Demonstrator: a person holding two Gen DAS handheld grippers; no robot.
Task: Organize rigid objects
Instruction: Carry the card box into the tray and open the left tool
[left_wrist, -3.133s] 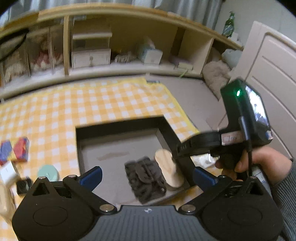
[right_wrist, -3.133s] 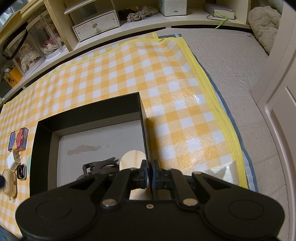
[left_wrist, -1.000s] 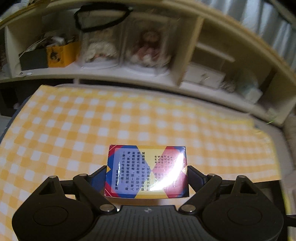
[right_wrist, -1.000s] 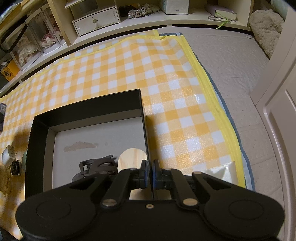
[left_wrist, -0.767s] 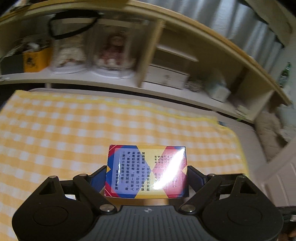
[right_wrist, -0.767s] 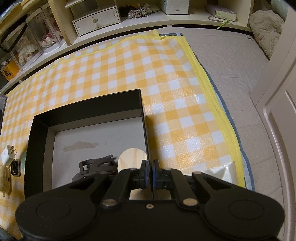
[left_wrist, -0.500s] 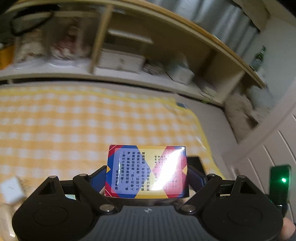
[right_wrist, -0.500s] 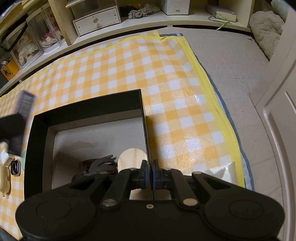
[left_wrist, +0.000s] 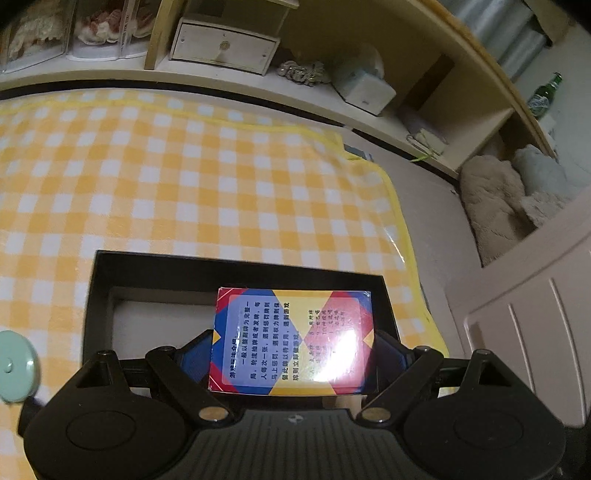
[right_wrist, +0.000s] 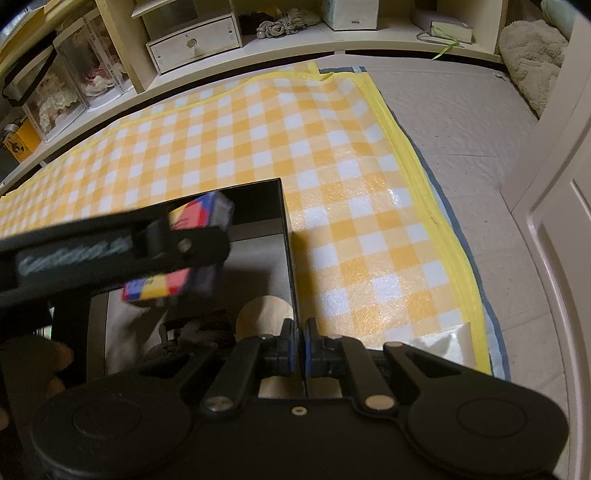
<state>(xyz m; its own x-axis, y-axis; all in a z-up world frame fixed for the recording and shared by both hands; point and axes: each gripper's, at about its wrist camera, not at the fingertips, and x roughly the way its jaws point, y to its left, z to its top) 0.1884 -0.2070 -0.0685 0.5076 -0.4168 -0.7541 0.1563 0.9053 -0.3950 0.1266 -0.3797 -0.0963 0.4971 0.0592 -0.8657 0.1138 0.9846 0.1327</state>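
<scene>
My left gripper (left_wrist: 293, 350) is shut on a red, blue and yellow card box (left_wrist: 291, 339) and holds it above the black open box (left_wrist: 236, 267) on the checked mat. In the right wrist view the card box (right_wrist: 177, 254) hangs over the black box's inside, with the left gripper's arm across it. My right gripper (right_wrist: 300, 345) is shut on the right wall of the black box (right_wrist: 286, 229). Inside the box lie a round wooden piece (right_wrist: 264, 317) and a dark clip-like object (right_wrist: 192, 332).
A mint round object (left_wrist: 14, 365) lies on the yellow checked mat (right_wrist: 332, 177) left of the box. Low shelves (right_wrist: 258, 48) with drawers and cases run along the back. A white door panel (right_wrist: 554, 184) stands at the right, with grey floor between.
My left gripper has carried the card box from the left side of the mat rightwards and now holds it over the black box. My right gripper has kept its hold on the box wall.
</scene>
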